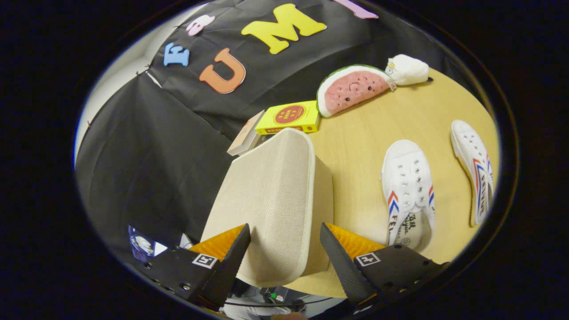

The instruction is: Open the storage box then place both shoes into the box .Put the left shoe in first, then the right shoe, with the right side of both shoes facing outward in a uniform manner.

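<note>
The beige fabric storage box (322, 200) stands on the wooden table (355, 146) with its lid (266, 200) lying on top. My gripper (284, 229) is open and hangs over the box's near end. The lid's near edge lies between the fingers; one fingertip (240, 242) overlaps the lid top and the other (331, 249) overlaps the box's side wall. No clear press shows on either. To the right of the box lie two white canvas shoes with red and blue chevrons, one (406, 191) close to the box and one (473, 169) further right, both with toes pointing away.
Beyond the box sit a yellow carton (289, 118) and a book (246, 138) against the black cloth wall. A watermelon plush (353, 89) and a white plush (406, 70) lie at the table's far side. Bare wood separates the box from the shoes.
</note>
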Demonstrator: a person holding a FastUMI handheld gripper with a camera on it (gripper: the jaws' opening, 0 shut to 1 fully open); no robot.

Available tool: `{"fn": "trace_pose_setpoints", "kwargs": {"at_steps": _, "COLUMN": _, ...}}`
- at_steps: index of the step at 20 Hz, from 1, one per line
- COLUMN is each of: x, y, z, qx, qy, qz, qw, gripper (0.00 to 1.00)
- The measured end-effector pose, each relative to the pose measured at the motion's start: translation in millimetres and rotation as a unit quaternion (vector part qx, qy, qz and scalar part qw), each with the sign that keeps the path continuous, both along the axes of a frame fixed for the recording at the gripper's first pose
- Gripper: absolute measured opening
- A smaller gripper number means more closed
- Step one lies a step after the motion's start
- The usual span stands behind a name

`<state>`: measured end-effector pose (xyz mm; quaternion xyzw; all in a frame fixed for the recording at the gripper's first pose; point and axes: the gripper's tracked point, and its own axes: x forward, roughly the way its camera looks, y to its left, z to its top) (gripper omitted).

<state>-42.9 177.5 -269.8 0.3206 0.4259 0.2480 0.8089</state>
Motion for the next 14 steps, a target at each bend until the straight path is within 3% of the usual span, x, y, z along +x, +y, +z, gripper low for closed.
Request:
{"fn": "trace_pose_setpoints", "kwargs": {"at_steps": 7, "x": 8, "y": 11, "z": 1, "qx": 0.058, "qy": 0.062, "qz": 0.004, "qw": 0.996, "gripper": 0.94}}
{"fn": "trace_pose_setpoints", "kwargs": {"at_steps": 9, "x": 6, "y": 12, "z": 4, "qx": 0.065, "qy": 0.073, "qz": 0.008, "qw": 0.995, "gripper": 0.81}}
{"fn": "trace_pose_setpoints", "kwargs": {"at_steps": 12, "x": 5, "y": 7, "z": 12, "qx": 0.063, "qy": 0.082, "qz": 0.009, "qw": 0.995, "gripper": 0.71}}
{"fn": "trace_pose_setpoints", "kwargs": {"at_steps": 14, "x": 9, "y": 1, "z": 15, "qx": 0.06, "qy": 0.082, "qz": 0.004, "qw": 0.995, "gripper": 0.57}}
